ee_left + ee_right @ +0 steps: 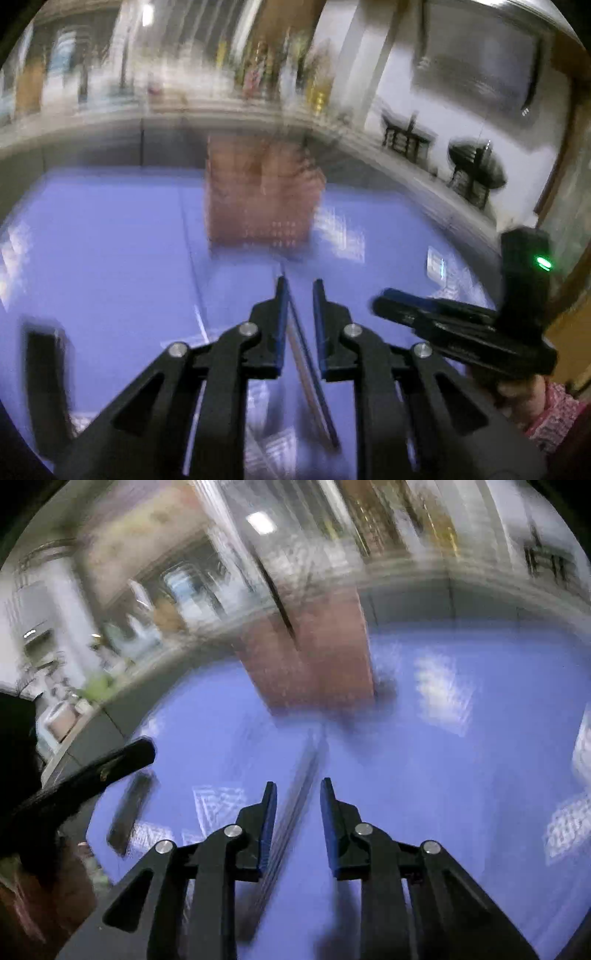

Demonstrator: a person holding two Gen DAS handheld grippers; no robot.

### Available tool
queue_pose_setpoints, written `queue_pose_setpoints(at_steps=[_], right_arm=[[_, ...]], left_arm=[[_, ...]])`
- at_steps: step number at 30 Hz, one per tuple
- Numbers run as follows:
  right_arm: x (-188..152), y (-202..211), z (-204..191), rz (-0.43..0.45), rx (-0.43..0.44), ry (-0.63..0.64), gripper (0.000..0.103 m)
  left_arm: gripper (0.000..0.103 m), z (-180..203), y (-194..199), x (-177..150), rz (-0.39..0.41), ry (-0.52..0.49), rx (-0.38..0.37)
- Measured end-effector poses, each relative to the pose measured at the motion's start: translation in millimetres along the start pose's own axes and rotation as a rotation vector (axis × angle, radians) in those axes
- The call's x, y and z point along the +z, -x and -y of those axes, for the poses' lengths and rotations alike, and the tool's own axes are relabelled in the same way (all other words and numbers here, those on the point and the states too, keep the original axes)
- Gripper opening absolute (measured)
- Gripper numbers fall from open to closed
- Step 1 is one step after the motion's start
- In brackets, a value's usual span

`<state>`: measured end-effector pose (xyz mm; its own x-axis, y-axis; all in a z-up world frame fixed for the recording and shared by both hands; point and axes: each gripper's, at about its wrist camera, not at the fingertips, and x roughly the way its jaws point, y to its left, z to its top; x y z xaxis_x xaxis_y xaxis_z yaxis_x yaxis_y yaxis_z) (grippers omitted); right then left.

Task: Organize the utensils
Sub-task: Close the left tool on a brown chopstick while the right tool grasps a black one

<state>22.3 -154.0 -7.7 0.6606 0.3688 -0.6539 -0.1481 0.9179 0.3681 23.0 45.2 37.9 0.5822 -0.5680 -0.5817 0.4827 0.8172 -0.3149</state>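
Left fingers [300, 284]: narrowly parted; a thin utensil [310, 373] lies between, grip unclear to you.
Right fingers [298, 786]: parted, nothing held, above your blue surface [461, 775].
Holder [258, 195]: beyond both.

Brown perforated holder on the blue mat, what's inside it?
A dark slim stick appears to rise from the top of the holder; motion blur and its walls hide whatever else is inside.

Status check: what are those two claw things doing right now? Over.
Left gripper and right gripper: jaws apart, nothing gripped. Thin stick, blurred, lies on blue table between left jaws. Brown holder ahead, nothing in the way.
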Motion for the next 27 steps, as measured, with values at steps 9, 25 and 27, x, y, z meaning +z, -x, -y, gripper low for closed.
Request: queue_pose_setpoints(at_steps=[9, 25, 27], right_arm=[[16, -66, 1, -0.126, -0.037, 0.001, 0.025], [23, -90, -15, -0.11, -0.223, 0.235, 0.01], [23, -84, -4, -0.11, -0.2, 0.194, 0.008]], left_arm=[[0.012, 8, -34, -53, -0.165, 0.028, 0.019], [0.012, 26, -75, -64, -0.251, -0.047, 0.121], [0.014, 23, -80, -64, -0.257, -0.022, 0.102]])
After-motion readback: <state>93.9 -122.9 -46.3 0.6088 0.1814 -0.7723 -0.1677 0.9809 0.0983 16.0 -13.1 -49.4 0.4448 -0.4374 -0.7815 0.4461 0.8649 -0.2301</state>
